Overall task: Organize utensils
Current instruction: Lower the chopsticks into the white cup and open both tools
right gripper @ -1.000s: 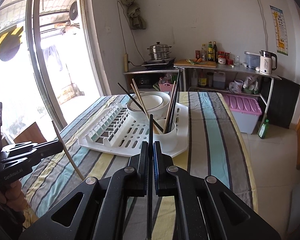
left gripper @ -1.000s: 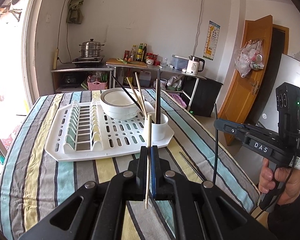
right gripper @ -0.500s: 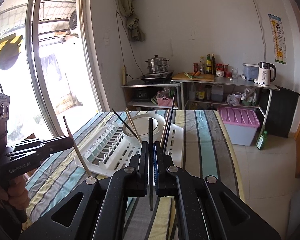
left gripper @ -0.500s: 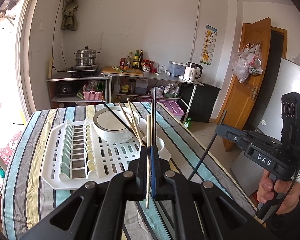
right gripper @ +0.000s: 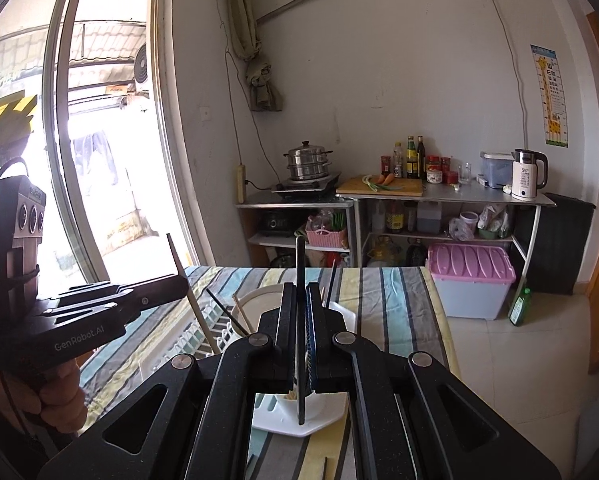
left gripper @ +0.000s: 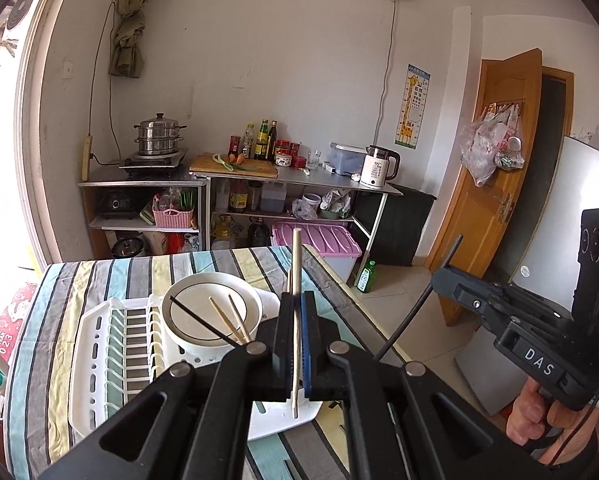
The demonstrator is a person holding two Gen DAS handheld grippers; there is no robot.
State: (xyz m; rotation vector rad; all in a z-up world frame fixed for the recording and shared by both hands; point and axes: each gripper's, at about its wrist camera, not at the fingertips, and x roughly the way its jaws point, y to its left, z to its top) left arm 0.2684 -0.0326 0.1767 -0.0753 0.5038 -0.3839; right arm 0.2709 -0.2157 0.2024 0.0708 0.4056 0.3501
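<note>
We hold two grippers above a striped desk (left gripper: 99,276) in a small kitchen: the left gripper (left gripper: 295,344), its fingers (left gripper: 285,340) clamped on a pale wooden chopstick (left gripper: 296,264) that stands nearly upright, and the right gripper (right gripper: 301,336), its fingers (right gripper: 288,332) clamped on a black chopstick (right gripper: 300,264), also upright. Below them on the desk lies a white rack (left gripper: 99,344) with a white bowl (left gripper: 203,312) on it, and just beside the bowl a white cup (right gripper: 319,400), largely hidden behind our grippers, with more chopsticks leaning out of it, two wooden (left gripper: 229,320) and one black (left gripper: 197,320). In the right view one more wooden stick (right gripper: 326,467) lies loose on the desk near the bottom edge. Our hand (right gripper: 59,396) grips the left handle, well clear of the rack. Both held chopsticks hang above the cup, not in it
</note>
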